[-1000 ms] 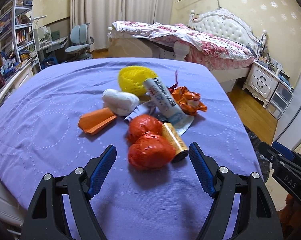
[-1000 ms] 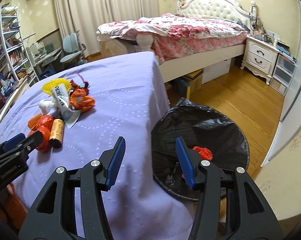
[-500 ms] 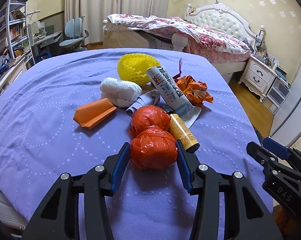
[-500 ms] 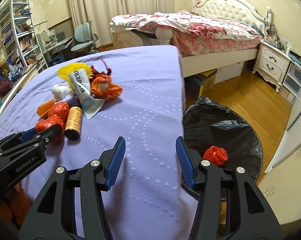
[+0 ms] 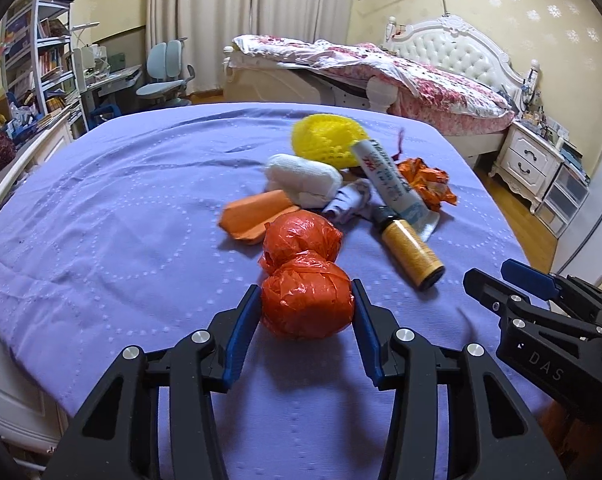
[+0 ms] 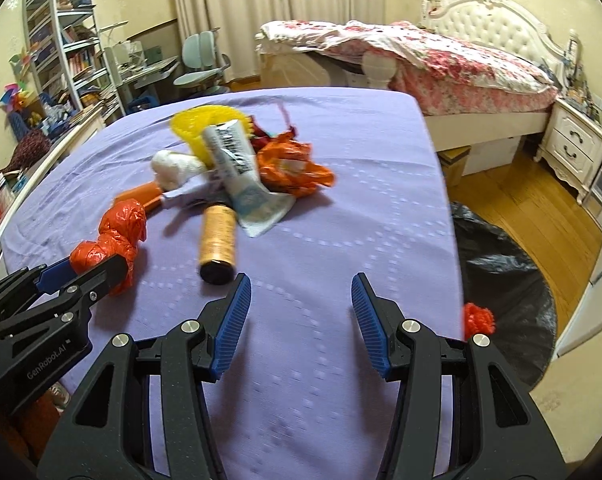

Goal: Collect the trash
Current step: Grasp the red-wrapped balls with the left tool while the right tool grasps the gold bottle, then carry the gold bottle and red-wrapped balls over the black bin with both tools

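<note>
Left gripper (image 5: 305, 308) pinches the nearer lobe of a crinkled orange-red plastic bag wad (image 5: 305, 302) with 2 lobes, at the near end of the trash pile on the purple tablecloth (image 5: 121, 220). Right gripper (image 6: 300, 312) spread, holding nothing. Black-lined bin (image 6: 509, 280) beside the tablecloth holds 1 red mesh ball (image 6: 478, 317). Gold bottle (image 5: 411, 250) just right of the wad; toothpaste tube (image 5: 389, 178), yellow net (image 5: 329, 140) beyond.

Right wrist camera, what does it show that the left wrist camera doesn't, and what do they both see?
Only the right wrist view shows the black trash bag on the floor past the table edge, with a red scrap inside, and the open, empty right gripper.

Only the left wrist view shows the left gripper from behind, both pads against the orange plastic ball.

Both show the purple tablecloth, the gold bottle, the white tube, the yellow foam net and the bed.
</note>
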The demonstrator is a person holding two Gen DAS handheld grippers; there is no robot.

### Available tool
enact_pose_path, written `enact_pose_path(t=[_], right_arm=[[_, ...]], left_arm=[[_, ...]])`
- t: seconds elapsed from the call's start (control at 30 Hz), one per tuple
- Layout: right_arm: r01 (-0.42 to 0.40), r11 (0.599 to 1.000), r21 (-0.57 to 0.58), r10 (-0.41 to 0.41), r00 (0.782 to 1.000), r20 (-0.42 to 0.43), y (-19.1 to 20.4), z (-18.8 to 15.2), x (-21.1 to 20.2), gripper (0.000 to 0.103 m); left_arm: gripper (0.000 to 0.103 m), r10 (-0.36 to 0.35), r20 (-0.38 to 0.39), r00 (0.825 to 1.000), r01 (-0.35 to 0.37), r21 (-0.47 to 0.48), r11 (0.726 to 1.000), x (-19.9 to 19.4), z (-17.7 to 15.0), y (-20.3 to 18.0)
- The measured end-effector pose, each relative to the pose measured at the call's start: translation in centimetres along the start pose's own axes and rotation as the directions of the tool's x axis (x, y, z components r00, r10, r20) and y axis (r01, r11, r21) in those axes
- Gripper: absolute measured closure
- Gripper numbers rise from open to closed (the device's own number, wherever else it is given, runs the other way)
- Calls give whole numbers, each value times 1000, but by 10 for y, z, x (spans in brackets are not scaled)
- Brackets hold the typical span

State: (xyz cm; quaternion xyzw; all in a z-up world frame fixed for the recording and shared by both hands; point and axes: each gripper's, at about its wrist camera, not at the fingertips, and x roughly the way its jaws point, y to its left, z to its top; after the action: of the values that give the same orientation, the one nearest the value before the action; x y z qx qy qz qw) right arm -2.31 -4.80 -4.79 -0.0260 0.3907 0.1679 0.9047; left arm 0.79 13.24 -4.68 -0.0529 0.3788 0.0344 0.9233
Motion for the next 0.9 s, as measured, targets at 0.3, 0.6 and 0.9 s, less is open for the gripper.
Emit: enact_pose_path(t=[0.3,0.6,0.9], right_arm=[[-36,997,-62,35,999,-6,36,19,17,53],[-39,995,-92,36,999,-40,52,30,35,62],[-41,994,-103,35,997,-65,51,25,41,79]], left_arm=[[56,29,-11,1000,-30,-57,998,6,2,27],[56,33,-6,999,-33,-76,997,7,0,38],[56,33,-5,999,-33,-78,996,6,1,37]])
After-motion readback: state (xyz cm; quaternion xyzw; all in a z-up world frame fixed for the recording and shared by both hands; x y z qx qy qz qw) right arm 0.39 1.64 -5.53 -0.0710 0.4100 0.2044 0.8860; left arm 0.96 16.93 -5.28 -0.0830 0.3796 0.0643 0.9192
